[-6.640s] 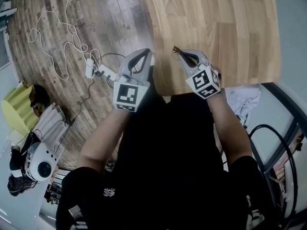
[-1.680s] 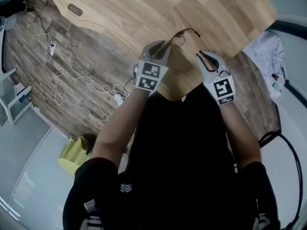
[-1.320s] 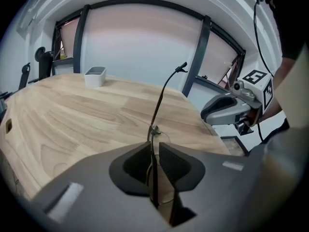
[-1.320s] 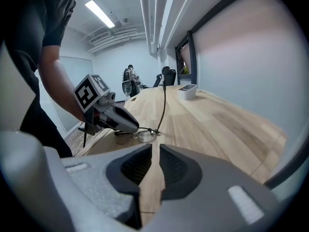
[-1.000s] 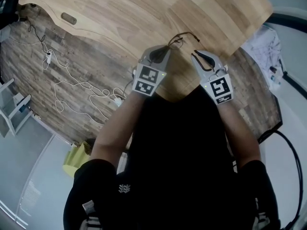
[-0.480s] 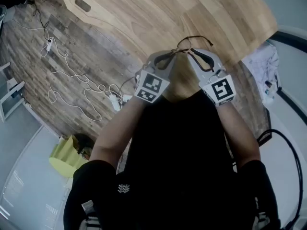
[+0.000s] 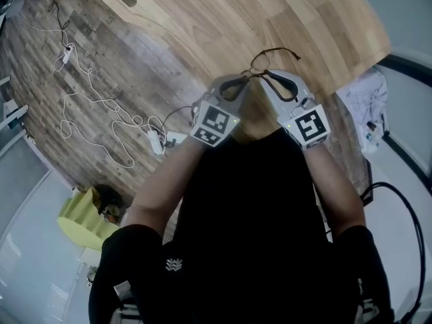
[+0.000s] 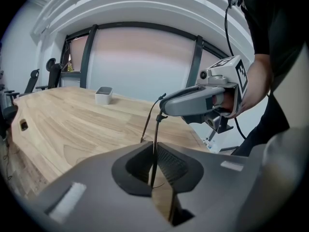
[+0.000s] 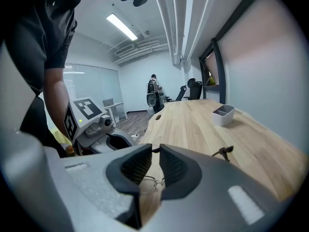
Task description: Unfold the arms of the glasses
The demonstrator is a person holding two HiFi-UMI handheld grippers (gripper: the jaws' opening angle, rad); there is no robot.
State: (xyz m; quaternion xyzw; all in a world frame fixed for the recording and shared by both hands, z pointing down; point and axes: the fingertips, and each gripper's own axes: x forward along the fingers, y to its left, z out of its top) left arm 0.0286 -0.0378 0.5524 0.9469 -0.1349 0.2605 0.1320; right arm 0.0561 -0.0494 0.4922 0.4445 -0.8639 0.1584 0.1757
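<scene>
table [image 7: 236,12]: pale wood grain | glasses [image 8: 156,134]: dark wire | left tongs [image 7: 244,79], right tongs [image 7: 268,77]: grey, black pads

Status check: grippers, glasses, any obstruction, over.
Left gripper shut on one arm of the glasses; right gripper shut on the frame. Glasses held above the table edge. Nothing in the way.

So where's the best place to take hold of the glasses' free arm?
I'd pinch the free arm mid-length, coming from the right: it juts clear over the table beyond the right gripper, while the left gripper clamps the glasses from the other side.
</scene>
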